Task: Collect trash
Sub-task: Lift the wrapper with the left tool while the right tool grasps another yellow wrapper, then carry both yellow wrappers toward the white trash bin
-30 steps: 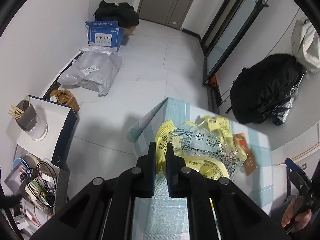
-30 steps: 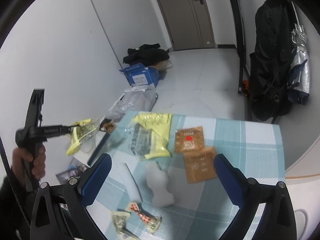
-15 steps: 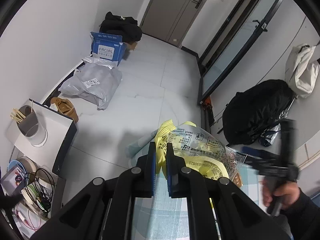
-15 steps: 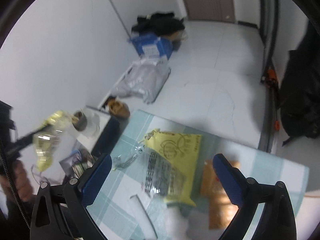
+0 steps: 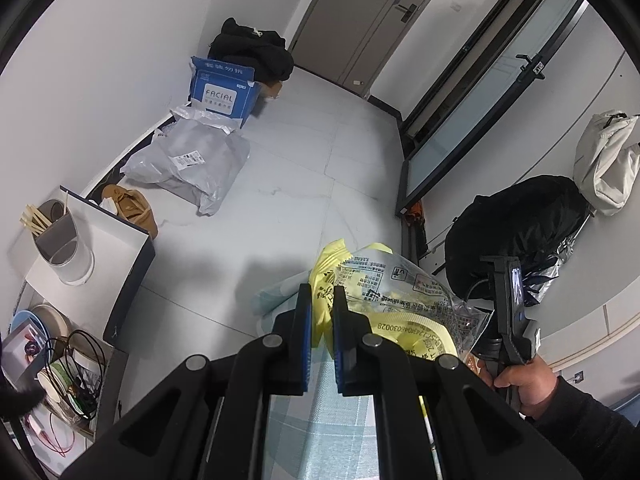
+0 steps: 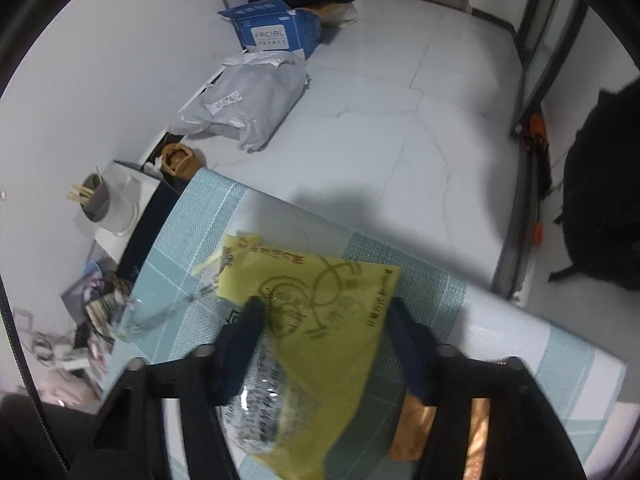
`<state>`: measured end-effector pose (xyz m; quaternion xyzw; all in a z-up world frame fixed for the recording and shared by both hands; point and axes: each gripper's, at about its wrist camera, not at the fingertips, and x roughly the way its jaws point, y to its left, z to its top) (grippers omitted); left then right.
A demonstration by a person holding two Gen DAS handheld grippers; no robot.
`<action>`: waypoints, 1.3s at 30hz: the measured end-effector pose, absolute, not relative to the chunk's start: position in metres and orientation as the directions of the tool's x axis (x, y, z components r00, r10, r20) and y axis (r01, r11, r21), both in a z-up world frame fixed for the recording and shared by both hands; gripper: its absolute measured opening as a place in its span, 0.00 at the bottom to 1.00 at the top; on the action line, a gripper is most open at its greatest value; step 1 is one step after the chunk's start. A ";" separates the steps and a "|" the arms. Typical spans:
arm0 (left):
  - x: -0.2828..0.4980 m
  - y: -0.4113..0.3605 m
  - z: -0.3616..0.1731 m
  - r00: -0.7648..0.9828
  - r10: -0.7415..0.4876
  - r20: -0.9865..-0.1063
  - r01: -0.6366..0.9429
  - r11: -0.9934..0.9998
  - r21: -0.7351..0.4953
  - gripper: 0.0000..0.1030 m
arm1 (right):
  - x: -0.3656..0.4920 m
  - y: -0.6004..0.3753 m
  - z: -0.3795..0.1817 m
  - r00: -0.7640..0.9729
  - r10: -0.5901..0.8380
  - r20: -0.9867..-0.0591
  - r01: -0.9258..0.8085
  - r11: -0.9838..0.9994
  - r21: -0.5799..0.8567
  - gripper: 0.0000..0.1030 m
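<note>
My left tool (image 5: 320, 312) pinches a yellow wrapper (image 5: 384, 304) | right tool (image 6: 324, 320), jaws just closing, straddles the yellow packet (image 6: 320, 320) on the counter (image 6: 500, 320), lower centre; grip unconfirmed.

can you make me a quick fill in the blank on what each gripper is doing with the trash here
1. The left gripper is shut on a ____ and clear wrapper.
2. The right gripper, whose jaws have just been closing, straddles a yellow wrapper lying on the ____.
3. The box on the floor is ____.

Missing words: yellow; table; blue
</note>
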<state>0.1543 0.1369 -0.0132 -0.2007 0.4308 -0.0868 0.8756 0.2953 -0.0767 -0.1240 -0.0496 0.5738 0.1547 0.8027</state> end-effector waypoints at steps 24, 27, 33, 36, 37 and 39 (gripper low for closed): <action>0.141 0.095 0.001 0.662 -0.286 -0.693 0.071 0.944 -0.321 0.05 | 0.230 -0.114 -0.062 0.466 0.323 -0.824 -0.327 0.928 0.179 0.24; 0.135 0.086 0.002 0.667 -0.294 -0.685 0.094 0.945 -0.315 0.05 | 0.217 -0.127 -0.048 0.495 0.332 -0.803 -0.327 0.927 0.182 0.24; 0.128 0.068 0.013 0.678 -0.329 -0.657 0.135 0.935 -0.329 0.05 | 0.194 -0.166 -0.020 0.552 0.341 -0.761 -0.296 0.933 0.204 0.24; 0.124 0.054 0.023 0.687 -0.335 -0.645 0.157 0.935 -0.319 0.05 | 0.180 -0.185 -0.006 0.584 0.338 -0.738 -0.283 0.937 0.204 0.24; 0.122 0.048 0.026 0.691 -0.338 -0.639 0.166 0.935 -0.314 0.05 | 0.175 -0.192 -0.002 0.593 0.338 -0.731 -0.278 0.938 0.209 0.24; 0.118 0.036 0.034 0.698 -0.345 -0.628 0.186 0.934 -0.307 0.05 | 0.164 -0.206 0.007 0.614 0.337 -0.714 -0.260 0.940 0.220 0.23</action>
